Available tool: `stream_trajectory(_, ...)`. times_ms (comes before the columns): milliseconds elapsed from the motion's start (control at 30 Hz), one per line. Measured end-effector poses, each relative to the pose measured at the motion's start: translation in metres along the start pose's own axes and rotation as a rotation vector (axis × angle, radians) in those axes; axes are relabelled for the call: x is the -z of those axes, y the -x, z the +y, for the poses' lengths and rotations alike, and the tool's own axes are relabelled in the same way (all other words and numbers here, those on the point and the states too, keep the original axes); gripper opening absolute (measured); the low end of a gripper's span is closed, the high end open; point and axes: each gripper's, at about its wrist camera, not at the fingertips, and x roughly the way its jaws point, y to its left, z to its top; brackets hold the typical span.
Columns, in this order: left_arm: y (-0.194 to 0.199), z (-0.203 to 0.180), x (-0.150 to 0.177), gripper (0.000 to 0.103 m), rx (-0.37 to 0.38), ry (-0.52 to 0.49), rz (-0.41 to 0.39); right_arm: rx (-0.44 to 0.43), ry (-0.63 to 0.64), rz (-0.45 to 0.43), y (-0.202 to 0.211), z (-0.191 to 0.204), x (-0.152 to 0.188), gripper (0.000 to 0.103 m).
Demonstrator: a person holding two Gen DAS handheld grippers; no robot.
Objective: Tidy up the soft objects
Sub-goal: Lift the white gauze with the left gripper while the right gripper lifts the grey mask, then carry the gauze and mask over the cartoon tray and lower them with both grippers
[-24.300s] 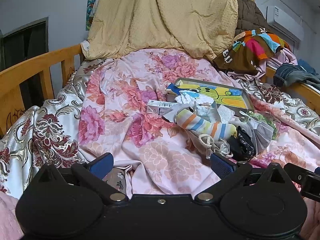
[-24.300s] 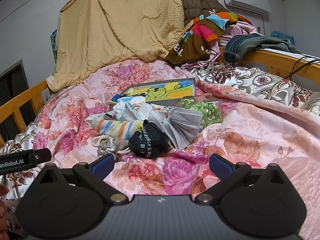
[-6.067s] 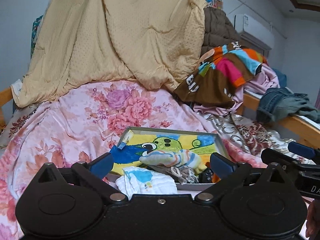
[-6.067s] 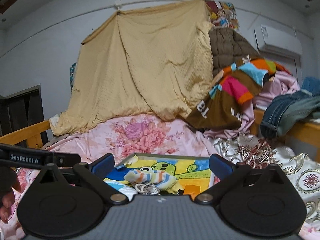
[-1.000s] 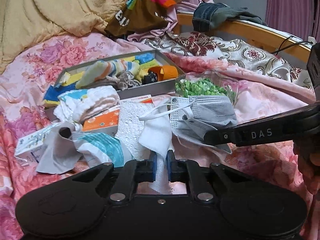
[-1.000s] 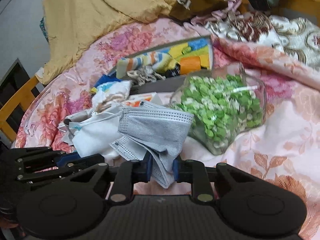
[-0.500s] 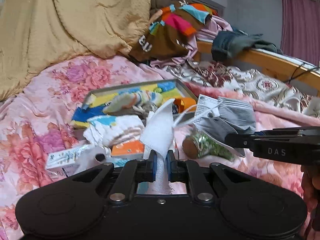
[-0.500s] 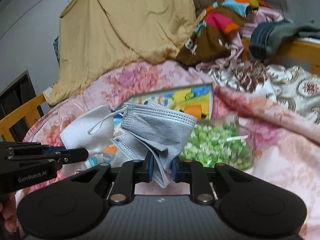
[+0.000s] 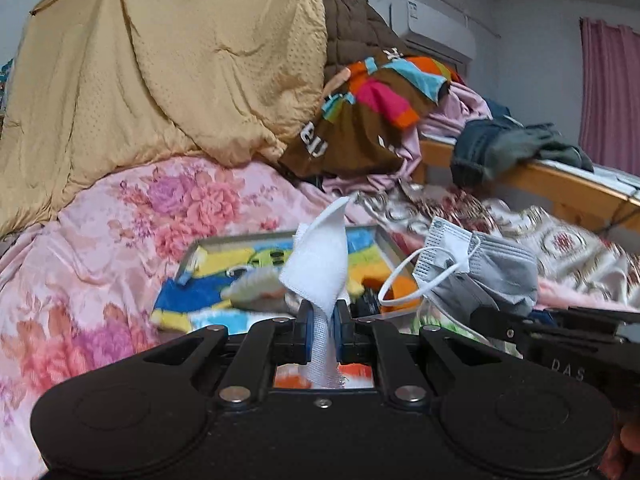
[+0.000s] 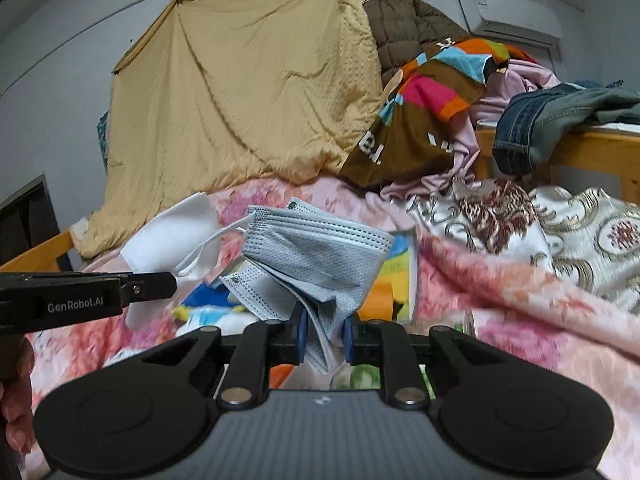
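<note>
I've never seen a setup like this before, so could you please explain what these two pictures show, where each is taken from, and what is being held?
There is no robot here: a person holds a hand-operated two-finger gripper in each hand, and each gripper carries a wide-angle camera looking forward along its fingers. The black shape at the bottom of each picture is that gripper's own body.

One picture looks out from the left gripper. Its jaws are shut on a white cloth, which stands up between them. The right gripper's black arm reaches in from the right of that picture.

The other looks out from the right gripper, which is clamped on grey face masks with white ear loops.

Both are lifted above a bed with a pink floral quilt. On it lies a shallow tray with a colourful cartoon bottom, holding small items. A yellow blanket hangs behind, beside piled clothes.
</note>
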Motion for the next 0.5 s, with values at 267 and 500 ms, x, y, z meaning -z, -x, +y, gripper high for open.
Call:
stream_trajectory(267,-0.048,0.01,-0.023,0.011,-0.02,0.014,-0.022,-0.011,-0.013,-0.042,-0.063,-0.007,-0.029,0.02)
stream_trajectory(500,-0.104,0.025,-0.039,0.011,-0.047,0.026,-0.021,-0.027,-0.048,-0.019,-0.115,-0.016,-0.047,0.02)
